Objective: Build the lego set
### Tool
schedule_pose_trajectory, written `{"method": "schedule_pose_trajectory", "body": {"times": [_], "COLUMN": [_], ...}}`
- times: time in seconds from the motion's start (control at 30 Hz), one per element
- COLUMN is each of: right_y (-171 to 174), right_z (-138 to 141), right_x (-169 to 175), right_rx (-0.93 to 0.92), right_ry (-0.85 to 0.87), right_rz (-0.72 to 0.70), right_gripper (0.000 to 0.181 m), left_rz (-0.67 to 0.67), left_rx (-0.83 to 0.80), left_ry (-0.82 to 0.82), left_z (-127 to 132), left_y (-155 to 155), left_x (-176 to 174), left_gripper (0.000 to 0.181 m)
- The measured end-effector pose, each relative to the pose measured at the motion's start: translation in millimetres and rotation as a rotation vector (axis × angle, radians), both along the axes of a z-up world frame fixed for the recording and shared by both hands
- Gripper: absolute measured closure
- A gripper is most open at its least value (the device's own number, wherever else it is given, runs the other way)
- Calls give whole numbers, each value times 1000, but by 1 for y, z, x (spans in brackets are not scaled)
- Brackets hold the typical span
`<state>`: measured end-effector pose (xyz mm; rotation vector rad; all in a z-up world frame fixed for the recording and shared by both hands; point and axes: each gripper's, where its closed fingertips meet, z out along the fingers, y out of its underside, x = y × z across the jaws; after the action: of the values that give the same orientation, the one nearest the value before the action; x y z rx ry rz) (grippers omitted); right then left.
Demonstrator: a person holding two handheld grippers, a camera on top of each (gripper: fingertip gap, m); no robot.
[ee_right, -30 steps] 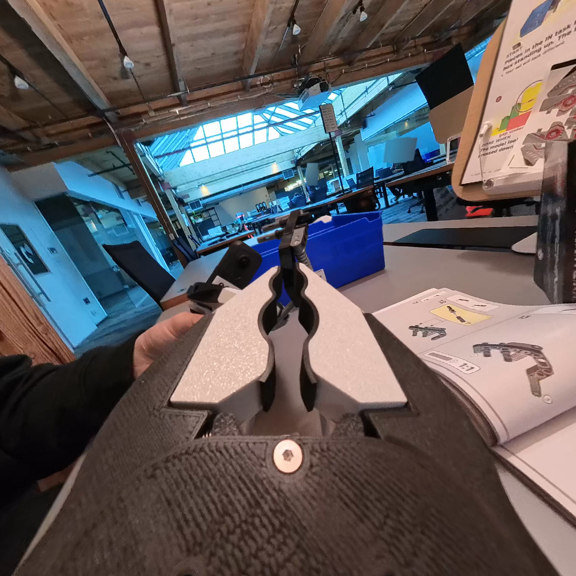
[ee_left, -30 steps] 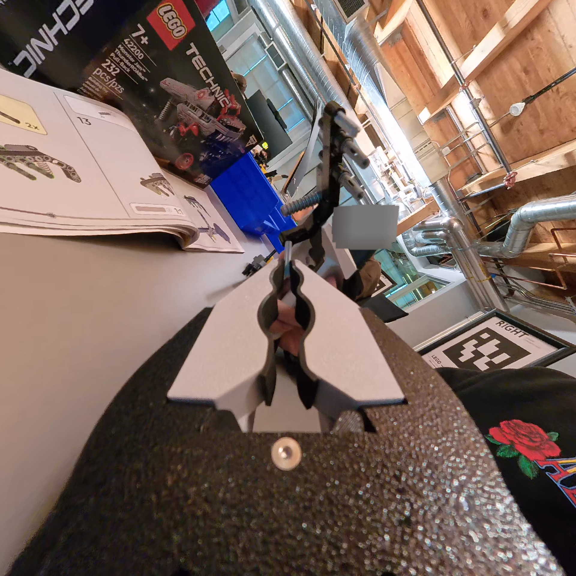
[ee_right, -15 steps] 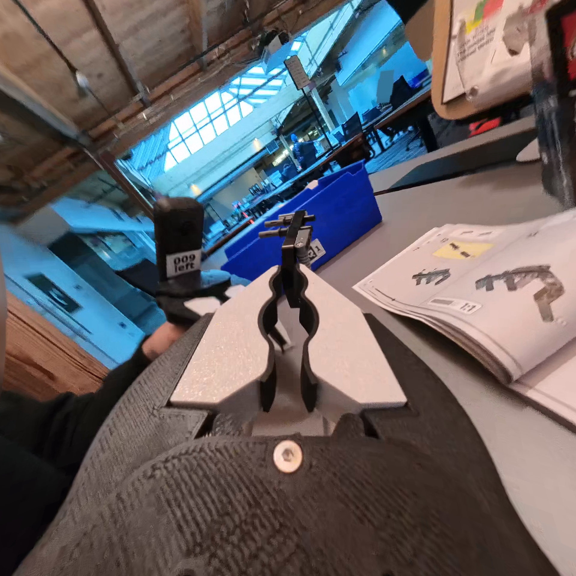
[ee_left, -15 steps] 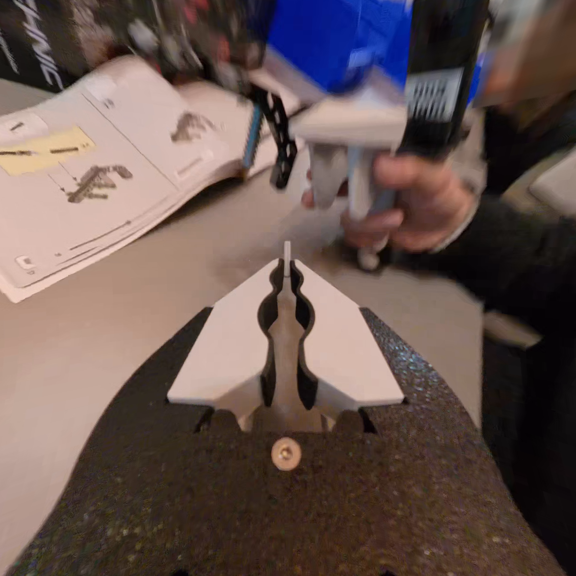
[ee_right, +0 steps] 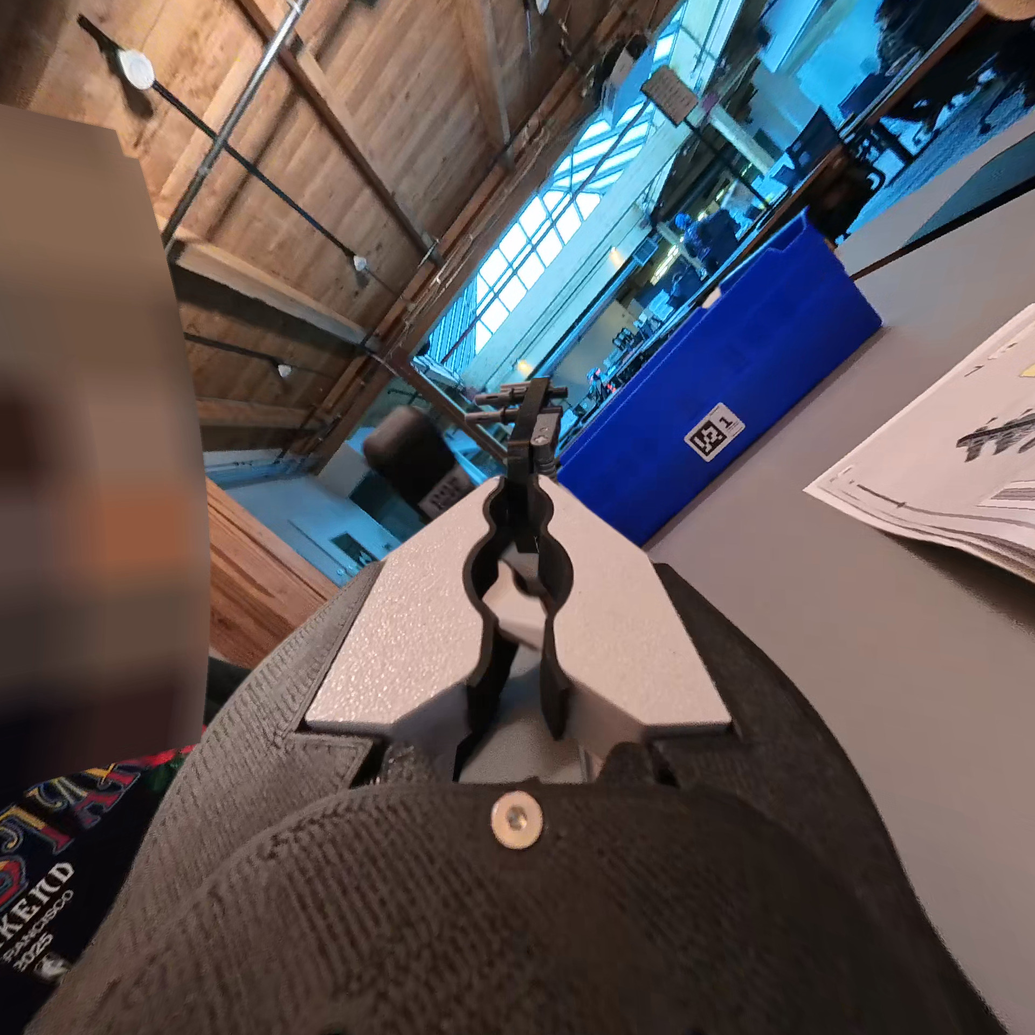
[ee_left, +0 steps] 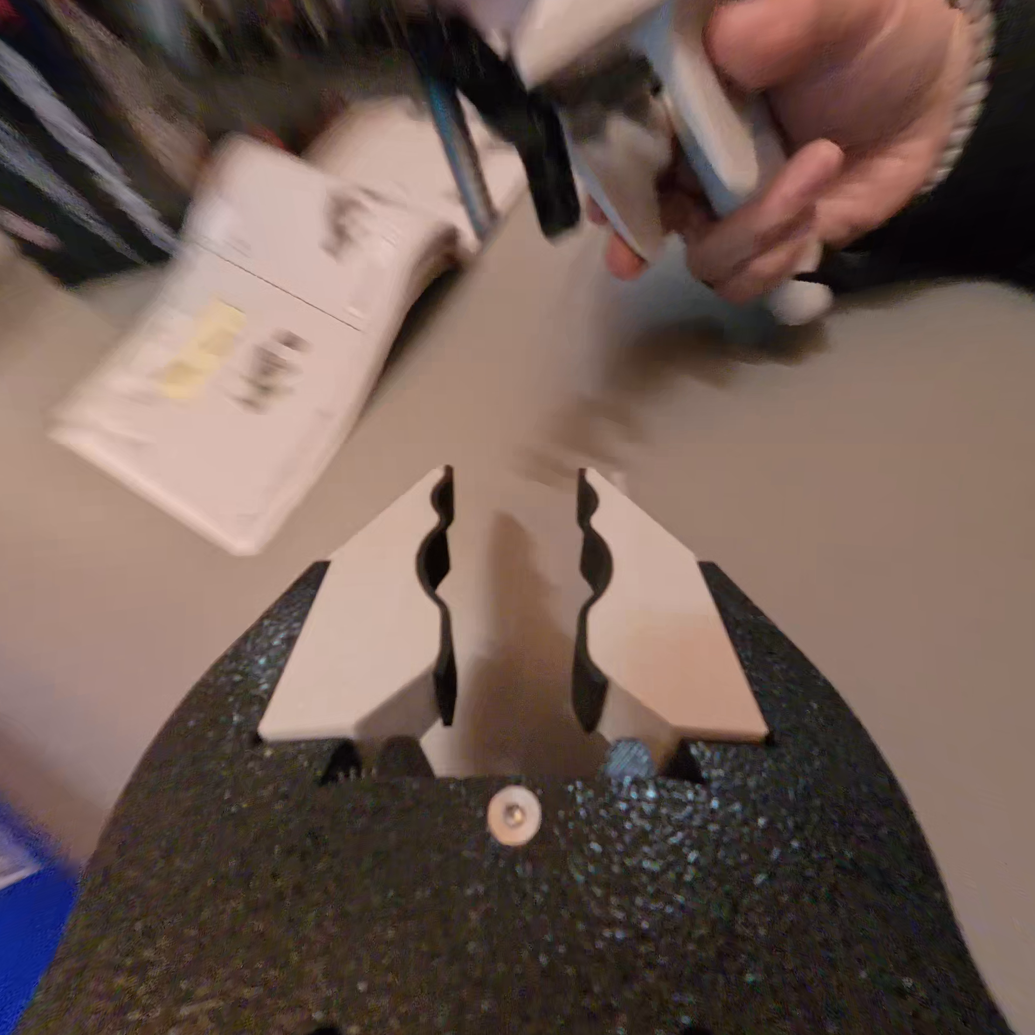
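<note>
My left gripper (ee_left: 515, 473) is open and empty, low over the grey table (ee_left: 812, 532). A small pale blurred piece (ee_left: 582, 442) lies on the table just past its right fingertip. My right gripper (ee_right: 523, 493) is shut on a black Lego beam assembly (ee_right: 529, 431) with grey pins sticking out to the left, held up off the table. In the left wrist view the right gripper (ee_left: 605, 101) shows at the top in a person's hand (ee_left: 829, 168), with the black assembly (ee_left: 537, 162) and a blue axle (ee_left: 456, 151) hanging from it.
The open instruction booklet (ee_left: 235, 358) lies to the left of the left gripper; it also shows in the right wrist view (ee_right: 952, 459). A blue bin (ee_right: 728, 403) stands behind it on the table (ee_right: 840, 644). A dark box (ee_left: 73, 185) is at the back left. The tips of one gripper are about 10 cm away from the tips of the other.
My left gripper has opened and let go of the thin pale piece it held, and has tilted down toward the table. The right gripper has tipped to the side, still shut on the black assembly.
</note>
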<state>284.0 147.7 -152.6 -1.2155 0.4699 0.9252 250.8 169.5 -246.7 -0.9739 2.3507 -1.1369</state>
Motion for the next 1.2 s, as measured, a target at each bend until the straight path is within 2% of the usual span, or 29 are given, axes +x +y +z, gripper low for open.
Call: {"method": "schedule_pose_trajectory", "body": {"times": [0.03,0.1,0.2,0.3,0.4,0.47,0.63,0.77,0.9,1.03,1.2], "right_y": [0,1,1,4,5,5,2,2,5,6,7], "right_z": [-1,-2,-4,-14,-19,-20,-16,-21,-36,-30,-38], "right_x": [-3,-7,-15,-30,-40,-41,-34,-33,-34,-38,-36], "right_rx": [-8,-17,-32,-97,-128,-133,-115,-175,-280,-238,-275], "right_ry": [-6,-3,-5,-58,-97,-91,-121,-384,-608,-533,-526], "right_rz": [16,55,117,187,222,232,185,90,34,60,62], "right_gripper": [177,177,177,177,177,177,177,174,160,176,175], "left_rz": [32,85,111,39,-43,-50,-63,-77,-88,-108,-111], "left_rx": [63,165,285,470,599,625,668,691,670,730,741], "left_ry": [-128,-366,-681,-840,-874,-904,-916,-870,-828,-817,-790], "left_z": [15,47,83,87,78,80,79,72,68,65,60], "left_y": [12,29,33,23,10,5,5,7,13,17,17], "left_x": [6,12,14,10,9,9,9,10,8,7,8], "left_gripper": [132,125,125,128,140,155,175,176,176,176,176]}}
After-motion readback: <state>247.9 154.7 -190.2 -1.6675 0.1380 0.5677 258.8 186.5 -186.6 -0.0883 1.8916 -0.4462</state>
